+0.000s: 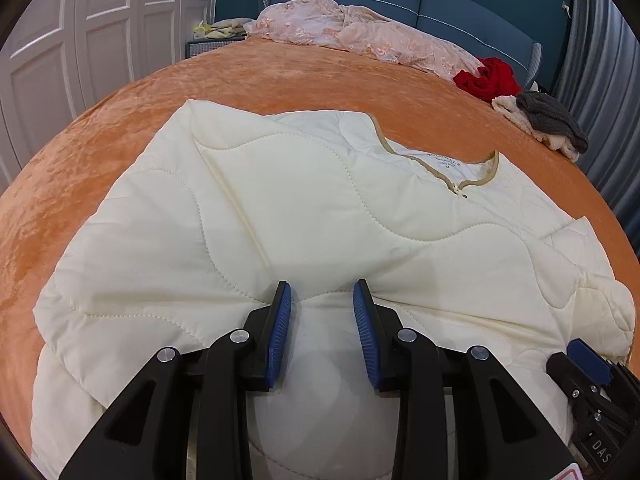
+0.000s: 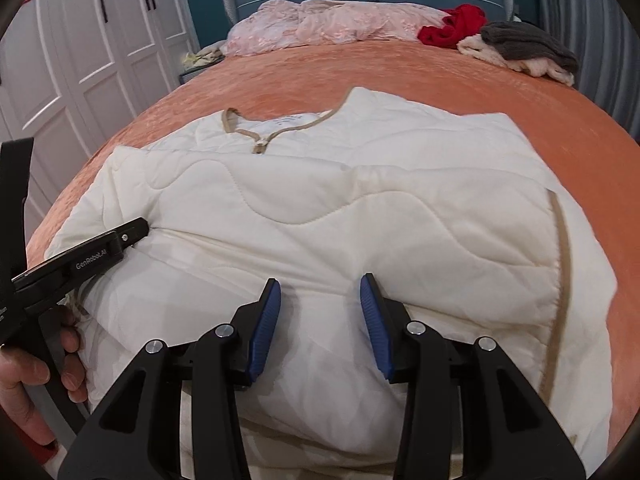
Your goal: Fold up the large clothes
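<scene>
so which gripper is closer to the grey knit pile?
Right. The right gripper sits on the jacket's side toward the grey knit pile; the left gripper is farther over.

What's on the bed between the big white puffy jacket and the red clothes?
Only bare orange velvety bedspread lies between the cream quilted jacket and the crumpled red garment. Both wrist views show it, the left wrist view most clearly.

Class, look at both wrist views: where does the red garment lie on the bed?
The red garment lies at the far end of the orange bedspread, toward the right, between the pink quilt and the grey-and-cream pile, well beyond the cream quilted jacket.
</scene>
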The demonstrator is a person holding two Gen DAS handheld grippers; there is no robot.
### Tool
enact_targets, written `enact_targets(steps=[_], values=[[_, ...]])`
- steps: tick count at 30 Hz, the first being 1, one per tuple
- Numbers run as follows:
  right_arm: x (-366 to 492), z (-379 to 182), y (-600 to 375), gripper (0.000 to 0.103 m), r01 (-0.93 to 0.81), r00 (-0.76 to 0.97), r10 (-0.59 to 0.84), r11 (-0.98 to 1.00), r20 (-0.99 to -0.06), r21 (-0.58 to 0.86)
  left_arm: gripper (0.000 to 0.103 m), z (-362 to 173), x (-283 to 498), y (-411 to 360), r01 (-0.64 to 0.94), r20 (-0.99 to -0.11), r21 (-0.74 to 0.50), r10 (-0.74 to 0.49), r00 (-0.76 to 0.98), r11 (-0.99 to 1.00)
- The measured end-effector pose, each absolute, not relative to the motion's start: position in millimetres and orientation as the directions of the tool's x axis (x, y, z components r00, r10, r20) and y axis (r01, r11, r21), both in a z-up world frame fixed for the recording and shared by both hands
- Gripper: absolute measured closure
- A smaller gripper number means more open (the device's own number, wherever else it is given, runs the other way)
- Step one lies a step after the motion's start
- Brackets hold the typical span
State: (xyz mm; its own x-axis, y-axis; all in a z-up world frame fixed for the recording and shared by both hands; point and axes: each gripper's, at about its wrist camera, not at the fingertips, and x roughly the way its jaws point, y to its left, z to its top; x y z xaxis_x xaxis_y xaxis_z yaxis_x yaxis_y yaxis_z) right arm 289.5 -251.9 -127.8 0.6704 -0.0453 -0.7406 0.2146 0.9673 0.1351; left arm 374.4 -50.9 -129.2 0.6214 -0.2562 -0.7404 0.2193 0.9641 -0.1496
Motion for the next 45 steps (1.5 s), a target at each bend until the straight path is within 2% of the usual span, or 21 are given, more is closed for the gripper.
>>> enact_targets(steps=[6,10,13,15,18,22,25,32,33,34,35,36,40,45], values=[[255,-115,-274,0.064,0.305,0.672,-0.094,0.939,-0.734,0.159,0.070,-119,368,-46,0.214,-0.751,-0.151,-0.253,0.610,0.965],[239,-90,-287,0.061,0.297,0.696,-0.111,0.944,-0.709,0.144,0.069,-92,368,-18,0.199,-0.745,-0.218,-0.295,0.598,0.955],[266,-63,-290,0.061,0.235,0.737,-0.038,0.950,-0.675,0.204,0.069,-64,393,7,0.161,-0.722,-0.266,-0.307,0.620,0.950],[305,-46,-279,0.060,0.150,0.761,0.065,0.950,-0.646,0.273,0.068,-49,420,17,0.140,-0.710,-0.295,-0.315,0.630,0.945],[365,-40,-252,0.052,0.024,0.750,0.218,0.934,-0.624,0.355,0.068,-44,463,23,0.118,-0.714,-0.327,-0.327,0.619,0.938],[450,-52,-212,0.051,-0.056,0.690,0.292,0.934,-0.662,0.354,0.068,-59,506,24,0.094,-0.733,-0.358,-0.342,0.588,0.929],[502,-74,-200,0.051,-0.051,0.635,0.327,0.922,-0.700,0.384,0.068,-79,530,23,0.088,-0.753,-0.381,-0.364,0.548,0.920],[562,-138,-189,0.050,0.054,0.544,0.272,0.933,-0.794,0.356,0.068,-124,544,22,0.080,-0.764,-0.363,-0.346,0.544,0.928],[563,-142,-184,0.054,0.045,0.552,0.268,0.936,-0.790,0.350,0.068,-127,541,20,0.089,-0.757,-0.350,-0.338,0.560,0.932],[561,-142,-178,0.063,0.015,0.564,0.273,0.940,-0.779,0.340,0.068,-128,539,19,0.097,-0.750,-0.338,-0.330,0.573,0.936],[560,-143,-175,0.092,-0.009,0.561,0.291,0.938,-0.775,0.346,0.068,-129,537,17,0.104,-0.744,-0.325,-0.322,0.585,0.940],[558,-142,-172,0.097,-0.024,0.569,0.292,0.940,-0.769,0.340,0.068,-130,534,16,0.108,-0.738,-0.314,-0.314,0.598,0.943],[546,-140,-183,0.101,0.004,0.639,0.275,0.933,-0.718,0.361,0.067,-134,533,19,0.110,-0.719,-0.336,-0.331,0.611,0.935],[548,-157,-194,0.103,0.072,0.631,0.255,0.921,-0.732,0.383,0.067,-136,533,18,0.118,-0.713,-0.334,-0.333,0.617,0.935]])
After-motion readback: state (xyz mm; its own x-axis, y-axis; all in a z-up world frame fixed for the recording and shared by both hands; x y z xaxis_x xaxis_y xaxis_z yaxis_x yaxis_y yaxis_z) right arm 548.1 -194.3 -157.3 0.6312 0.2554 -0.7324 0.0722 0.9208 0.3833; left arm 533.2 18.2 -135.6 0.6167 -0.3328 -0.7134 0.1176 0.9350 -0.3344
